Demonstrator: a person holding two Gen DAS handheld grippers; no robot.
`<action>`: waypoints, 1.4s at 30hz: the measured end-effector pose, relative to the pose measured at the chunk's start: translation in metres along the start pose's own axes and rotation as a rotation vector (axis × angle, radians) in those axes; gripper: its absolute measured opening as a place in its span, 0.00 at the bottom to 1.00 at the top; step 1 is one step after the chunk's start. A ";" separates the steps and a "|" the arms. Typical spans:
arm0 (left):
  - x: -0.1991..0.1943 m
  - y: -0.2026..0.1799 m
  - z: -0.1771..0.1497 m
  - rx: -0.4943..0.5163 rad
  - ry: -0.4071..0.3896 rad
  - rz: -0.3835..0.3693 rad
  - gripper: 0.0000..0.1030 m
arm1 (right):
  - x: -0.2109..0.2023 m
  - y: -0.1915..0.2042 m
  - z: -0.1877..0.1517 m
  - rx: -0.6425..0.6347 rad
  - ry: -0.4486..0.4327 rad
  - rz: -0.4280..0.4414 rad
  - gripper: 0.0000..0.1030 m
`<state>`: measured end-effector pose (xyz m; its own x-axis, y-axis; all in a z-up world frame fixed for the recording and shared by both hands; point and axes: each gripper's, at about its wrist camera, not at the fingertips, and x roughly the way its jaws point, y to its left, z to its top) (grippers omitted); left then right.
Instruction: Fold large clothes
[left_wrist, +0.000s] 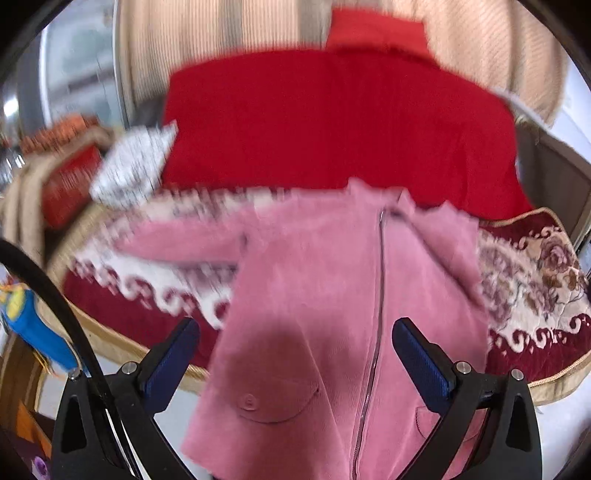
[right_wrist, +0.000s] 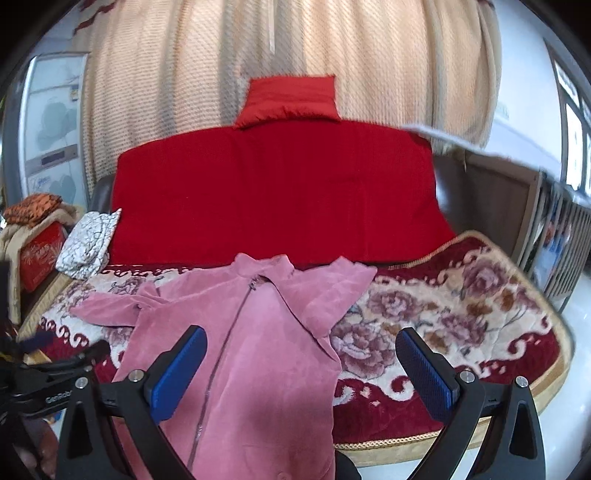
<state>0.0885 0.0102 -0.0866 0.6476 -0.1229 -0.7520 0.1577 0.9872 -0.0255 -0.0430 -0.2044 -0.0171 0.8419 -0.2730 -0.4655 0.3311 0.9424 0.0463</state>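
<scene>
A pink corduroy zip jacket (left_wrist: 332, 295) (right_wrist: 251, 332) lies face up on a floral quilted sofa cover (left_wrist: 535, 280) (right_wrist: 424, 314), collar away from me, hem hanging over the front edge. Its sleeves spread out to both sides. My left gripper (left_wrist: 295, 332) hovers open over the jacket's lower front, blue pads apart with nothing between them. My right gripper (right_wrist: 301, 339) is open too, above the jacket's right side and the cover. The left wrist view is blurred.
A red blanket (right_wrist: 273, 192) covers the sofa back, with a red cushion (right_wrist: 291, 99) above it against a beige curtain (right_wrist: 221, 55). A white patterned cloth (right_wrist: 88, 243) and a red box (right_wrist: 38, 254) with piled clothes sit at the left end.
</scene>
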 end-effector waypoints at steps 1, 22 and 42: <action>0.013 0.001 0.001 -0.014 0.034 -0.002 1.00 | 0.012 -0.011 -0.001 0.022 0.029 0.015 1.00; 0.164 -0.071 0.103 -0.111 0.105 0.050 1.00 | 0.263 -0.161 -0.004 0.537 0.375 0.274 0.96; 0.225 -0.044 0.096 -0.037 0.032 0.112 1.00 | 0.467 -0.183 -0.023 0.769 0.469 0.309 0.33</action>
<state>0.2992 -0.0706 -0.1914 0.6356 -0.0089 -0.7720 0.0574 0.9977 0.0358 0.2797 -0.5001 -0.2636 0.7377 0.2294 -0.6350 0.4530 0.5293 0.7174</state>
